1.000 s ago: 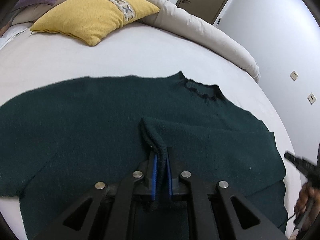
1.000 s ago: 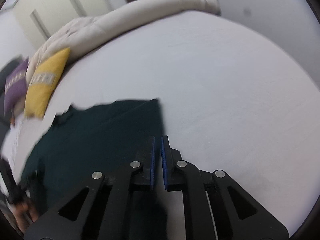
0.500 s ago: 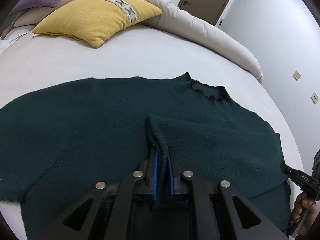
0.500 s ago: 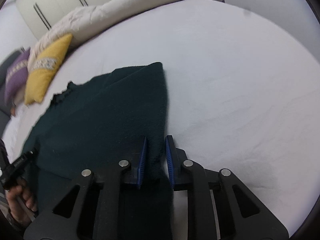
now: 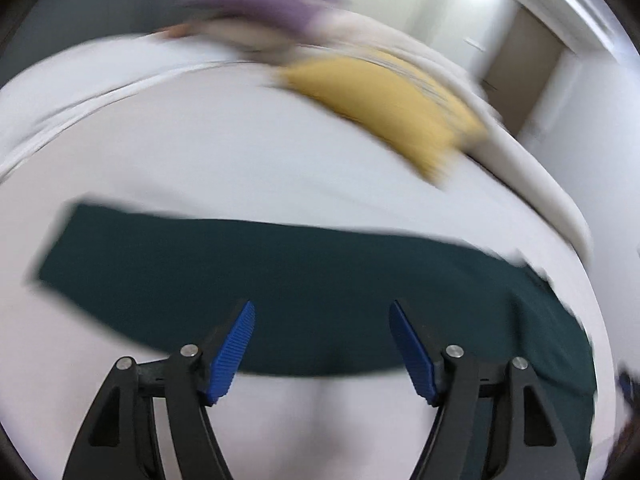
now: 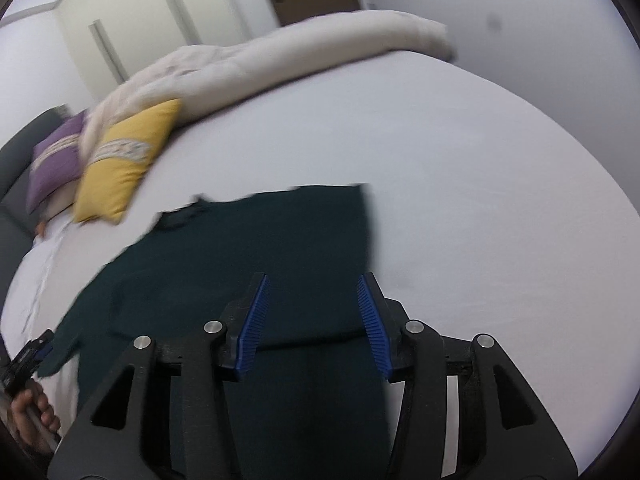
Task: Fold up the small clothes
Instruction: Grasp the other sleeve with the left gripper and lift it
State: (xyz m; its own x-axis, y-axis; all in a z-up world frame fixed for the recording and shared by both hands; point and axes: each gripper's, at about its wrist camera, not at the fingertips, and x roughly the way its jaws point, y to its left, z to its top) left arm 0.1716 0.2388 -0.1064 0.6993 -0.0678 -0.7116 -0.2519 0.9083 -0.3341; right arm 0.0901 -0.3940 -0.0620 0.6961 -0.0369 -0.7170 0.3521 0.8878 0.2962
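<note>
Bedroom with pale walls and a brown door; the working surface is a bed with a white sheet (image 6: 460, 168). A rolled beige duvet (image 6: 304, 52) lies along its far side. A yellow square cushion with a patterned band (image 6: 120, 164) and a purple cushion (image 6: 56, 164) sit at the head end, well beyond your jaws in both views.

The left wrist view is motion-blurred. Your left gripper (image 5: 322, 344) has its jaws wide apart, just opened, with nothing between the blue ribbed pads (image 5: 232, 354). The dark green knitted sweater (image 5: 304, 280) lies flat on the sheet directly ahead of and under the fingertips as a long band across the view. Its near edge passes just in front of the pads, and bare sheet shows beneath the jaws.

Your right gripper (image 6: 312, 322) also has its jaws apart, just opened, and the pads do not press on anything. The sweater (image 6: 256, 248) lies below and ahead of these jaws, and a folded edge crosses the gap between the fingers. Its straight right edge runs away just inside the right-hand finger. The neckline sits farther ahead to the left, toward the cushions. White sheet lies to the right of the jaws.

Far left and low in the right wrist view, a hand (image 6: 30, 416) grips the other tool's handle beside the sweater's edge.
</note>
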